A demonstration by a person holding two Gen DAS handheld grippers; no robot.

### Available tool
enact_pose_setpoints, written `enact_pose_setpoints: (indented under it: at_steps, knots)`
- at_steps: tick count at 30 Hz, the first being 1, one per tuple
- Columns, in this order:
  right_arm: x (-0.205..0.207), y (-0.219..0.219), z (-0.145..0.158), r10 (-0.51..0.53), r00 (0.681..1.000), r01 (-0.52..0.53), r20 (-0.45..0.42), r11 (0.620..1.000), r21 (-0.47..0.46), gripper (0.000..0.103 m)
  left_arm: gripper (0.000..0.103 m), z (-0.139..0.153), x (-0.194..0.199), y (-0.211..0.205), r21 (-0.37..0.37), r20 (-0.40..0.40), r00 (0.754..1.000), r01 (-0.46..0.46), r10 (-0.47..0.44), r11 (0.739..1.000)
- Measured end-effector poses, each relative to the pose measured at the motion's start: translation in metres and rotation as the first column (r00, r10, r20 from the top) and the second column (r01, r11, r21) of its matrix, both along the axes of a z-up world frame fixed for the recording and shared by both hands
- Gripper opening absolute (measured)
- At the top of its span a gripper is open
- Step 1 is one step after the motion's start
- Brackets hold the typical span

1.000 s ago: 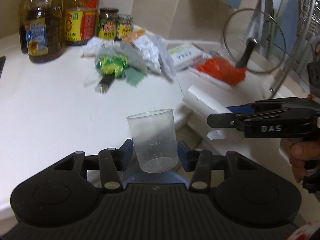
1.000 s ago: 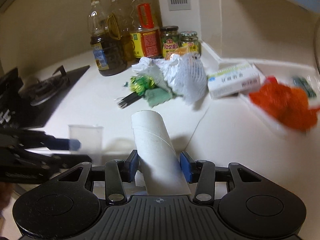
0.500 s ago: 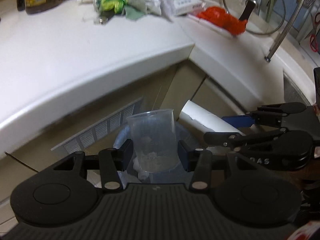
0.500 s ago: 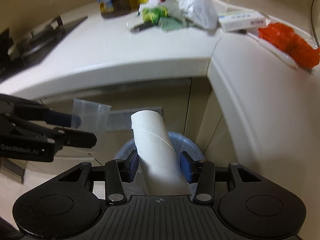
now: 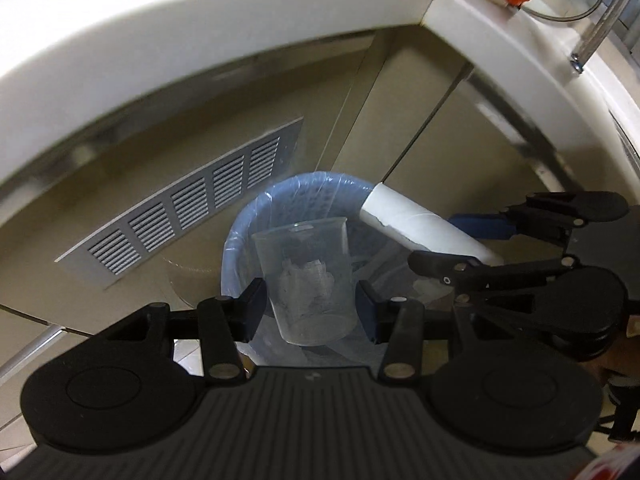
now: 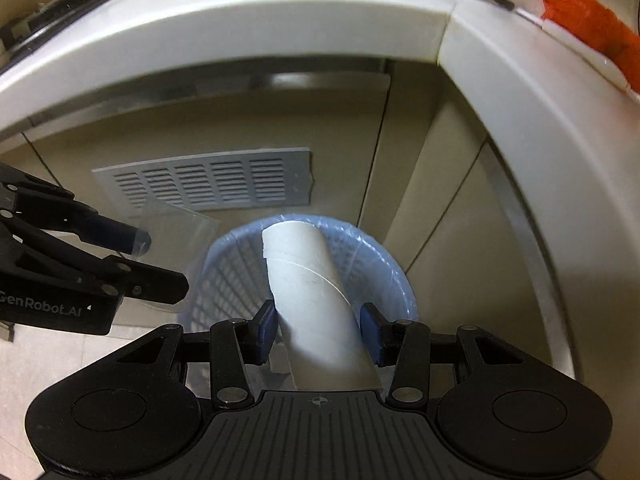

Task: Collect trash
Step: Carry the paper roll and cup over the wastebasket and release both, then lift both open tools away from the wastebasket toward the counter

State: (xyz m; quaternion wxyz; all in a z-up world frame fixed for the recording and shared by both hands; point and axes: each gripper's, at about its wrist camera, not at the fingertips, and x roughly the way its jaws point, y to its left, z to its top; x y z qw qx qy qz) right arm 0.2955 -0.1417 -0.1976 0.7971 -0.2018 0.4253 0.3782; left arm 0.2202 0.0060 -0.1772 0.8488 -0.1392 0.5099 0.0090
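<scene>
Left tool (image 5: 310, 306) clenches plastic cup (image 5: 306, 280), right tool (image 6: 318, 332) clenches cardboard tube (image 6: 310, 292), both angled down over waste basket (image 6: 392, 272).

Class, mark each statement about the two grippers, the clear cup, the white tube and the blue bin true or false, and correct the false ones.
1. The left gripper holds a clear plastic measuring cup. True.
2. The right gripper is empty. False: it grips a white cardboard tube.
3. Both items are over the blue mesh wastebasket lined with a clear bag. True.
4. The wastebasket sits on the white countertop. False: it stands on the floor below it.
5. A slatted vent panel is behind the wastebasket. True.
</scene>
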Motion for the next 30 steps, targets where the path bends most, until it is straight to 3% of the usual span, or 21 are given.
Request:
enact_pose_setpoints:
  at_steps: [23,26,30]
  knots:
    - [0.012,0.009,-0.021,0.007,1.0,-0.007,0.008,0.998,-0.064,0.045,0.045,-0.031,0.023,-0.007,0.002,-0.048,0.999,-0.023,0.023,1.0]
    - [0.012,0.01,-0.023,0.01,1.0,-0.01,0.004,0.998,-0.067,0.045,0.056,-0.032,0.025,-0.008,0.007,-0.041,0.999,-0.027,0.027,1.0]
    - [0.013,0.01,-0.024,0.007,1.0,-0.007,0.0,0.998,-0.065,0.045,0.057,-0.031,0.024,-0.008,0.013,-0.037,0.999,-0.034,0.034,0.999]
